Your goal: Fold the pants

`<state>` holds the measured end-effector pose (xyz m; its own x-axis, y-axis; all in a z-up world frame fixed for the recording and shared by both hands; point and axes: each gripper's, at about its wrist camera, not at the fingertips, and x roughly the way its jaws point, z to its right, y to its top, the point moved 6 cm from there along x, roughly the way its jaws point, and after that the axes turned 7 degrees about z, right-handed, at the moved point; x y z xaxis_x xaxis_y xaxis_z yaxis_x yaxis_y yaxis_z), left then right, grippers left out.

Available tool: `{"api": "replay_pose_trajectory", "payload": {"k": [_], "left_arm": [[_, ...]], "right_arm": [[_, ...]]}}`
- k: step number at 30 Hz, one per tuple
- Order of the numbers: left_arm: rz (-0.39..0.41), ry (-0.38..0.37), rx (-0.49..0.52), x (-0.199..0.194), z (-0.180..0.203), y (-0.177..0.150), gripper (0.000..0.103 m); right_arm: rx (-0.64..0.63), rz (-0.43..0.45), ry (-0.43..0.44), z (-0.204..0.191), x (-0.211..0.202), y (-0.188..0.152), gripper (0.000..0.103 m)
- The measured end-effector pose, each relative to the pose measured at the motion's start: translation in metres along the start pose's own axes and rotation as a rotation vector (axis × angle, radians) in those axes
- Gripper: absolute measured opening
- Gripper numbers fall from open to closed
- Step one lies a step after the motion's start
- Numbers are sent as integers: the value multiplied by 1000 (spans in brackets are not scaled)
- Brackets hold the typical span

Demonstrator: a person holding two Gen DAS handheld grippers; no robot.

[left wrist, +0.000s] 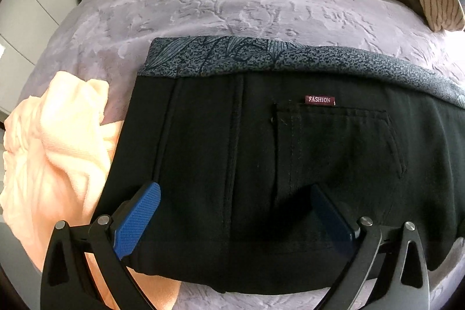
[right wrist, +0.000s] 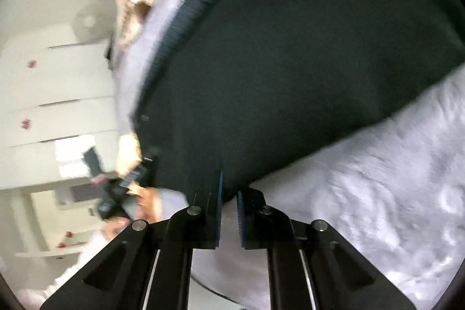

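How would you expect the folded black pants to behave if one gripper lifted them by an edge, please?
The black pants would probably droop and unfold, since they are soft layered cloth. They look dense, so likely fairly heavy. On the plush bedspread they would likely drag rather than slide.

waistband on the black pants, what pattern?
The waistband is grey-blue speckled with dark leaf outlines, on black pants. Clearest in the left wrist view.

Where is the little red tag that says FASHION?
In the left wrist view, the red tag sits near the middle, sewn on the black pants just above the back pocket and below the gray patterned waistband.
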<state>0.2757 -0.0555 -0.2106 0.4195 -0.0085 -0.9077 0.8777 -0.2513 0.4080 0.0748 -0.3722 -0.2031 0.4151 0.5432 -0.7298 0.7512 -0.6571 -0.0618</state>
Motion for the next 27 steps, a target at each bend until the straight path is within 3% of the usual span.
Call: {"api": "replay_pose_trajectory", "payload": {"k": [2, 4, 5, 8, 10, 13, 15, 16, 18, 19, 23, 24, 27], "left_arm": [[1, 1, -2, -2, 2, -2, 103], [5, 0, -1, -3, 2, -2, 103], [7, 0, 0, -2, 2, -1, 103], [5, 0, -1, -2, 2, -1, 103], [3, 0, -1, -5, 4, -1, 103], [8, -10, 7, -4, 4, -1, 103], [13, -13, 14, -4, 5, -2, 103], [9, -13, 12, -5, 5, -2, 103], [-19, -14, -3, -13, 4, 2, 103], [-22, -29, -11, -18, 3, 6, 103], [63, -85, -24, -37, 10, 33, 103], [69, -82, -28, -34, 11, 40, 103], [55, -59, -70, -14, 15, 57, 103]], "right_arm": [[62, -27, 37, 7, -1, -7, 26], [19, -37, 54, -1, -1, -13, 60], [2, -37, 62, -4, 0, -11, 63], [3, -41, 74, -8, 19, -8, 61], [46, -51, 88, -8, 28, -1, 21], [-56, -55, 45, -22, 21, -2, 18], [-107, -73, -64, -12, 20, -9, 18], [-75, -95, -96, 0, 20, -13, 18], [-7, -130, -74, 4, 13, -18, 22], [-31, -151, -77, -2, 5, -22, 25], [-306, -81, -59, -60, -20, -3, 25], [-343, -59, -81, -69, -18, 6, 30], [-483, 51, -204, -96, 3, 51, 60]]}}
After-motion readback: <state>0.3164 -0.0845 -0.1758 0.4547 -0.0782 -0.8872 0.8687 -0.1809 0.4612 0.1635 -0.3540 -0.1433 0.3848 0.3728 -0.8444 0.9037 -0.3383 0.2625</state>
